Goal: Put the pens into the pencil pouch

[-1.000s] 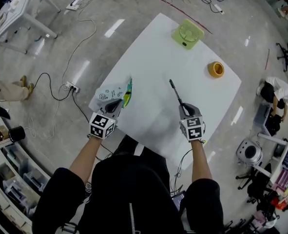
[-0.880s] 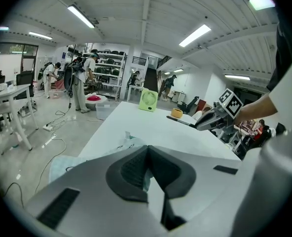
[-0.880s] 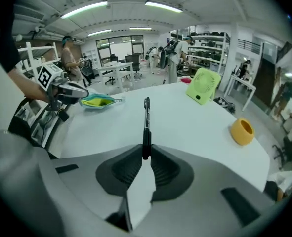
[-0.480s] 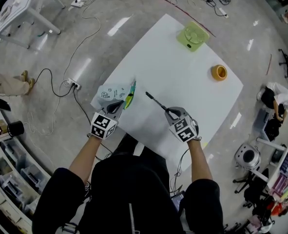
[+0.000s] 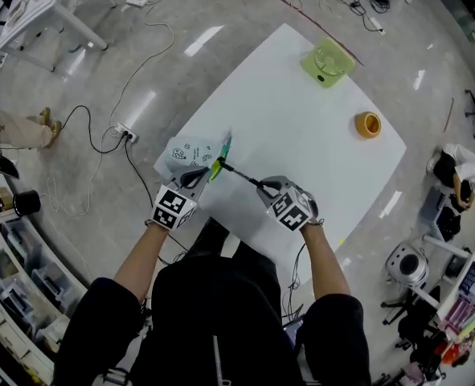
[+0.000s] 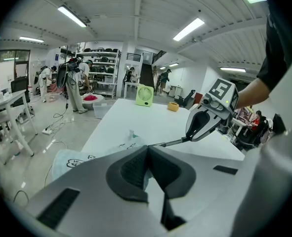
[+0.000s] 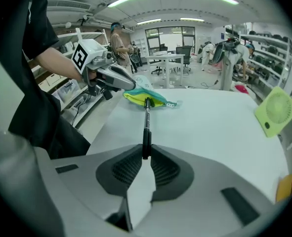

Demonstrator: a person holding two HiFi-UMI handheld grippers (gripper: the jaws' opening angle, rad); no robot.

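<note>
A light-blue pencil pouch point(image 5: 189, 151) with a yellow-green mouth point(image 5: 218, 166) lies at the white table's left corner. My left gripper point(image 5: 195, 176) is shut on the pouch's near edge; its fabric point(image 6: 69, 158) bunches at the closed jaws point(image 6: 146, 149). My right gripper point(image 5: 263, 186) is shut on the rear end of a black pen point(image 5: 239, 175). The pen point(image 7: 146, 125) points along the jaws, and its tip reaches the pouch's open mouth point(image 7: 145, 98). In the left gripper view the pen point(image 6: 169, 142) comes in from the right gripper point(image 6: 201, 125). The pouch's inside is hidden.
A green desk fan point(image 5: 329, 61) and a yellow tape roll point(image 5: 367, 124) sit at the table's point(image 5: 301, 135) far side. Cables and a power strip point(image 5: 123, 132) lie on the floor to the left. The table's near edge runs just under both grippers.
The right gripper has moved left with the pen and rolled, so the pen now points at the pouch's mouth instead of away across the table. The left gripper has stayed put.
</note>
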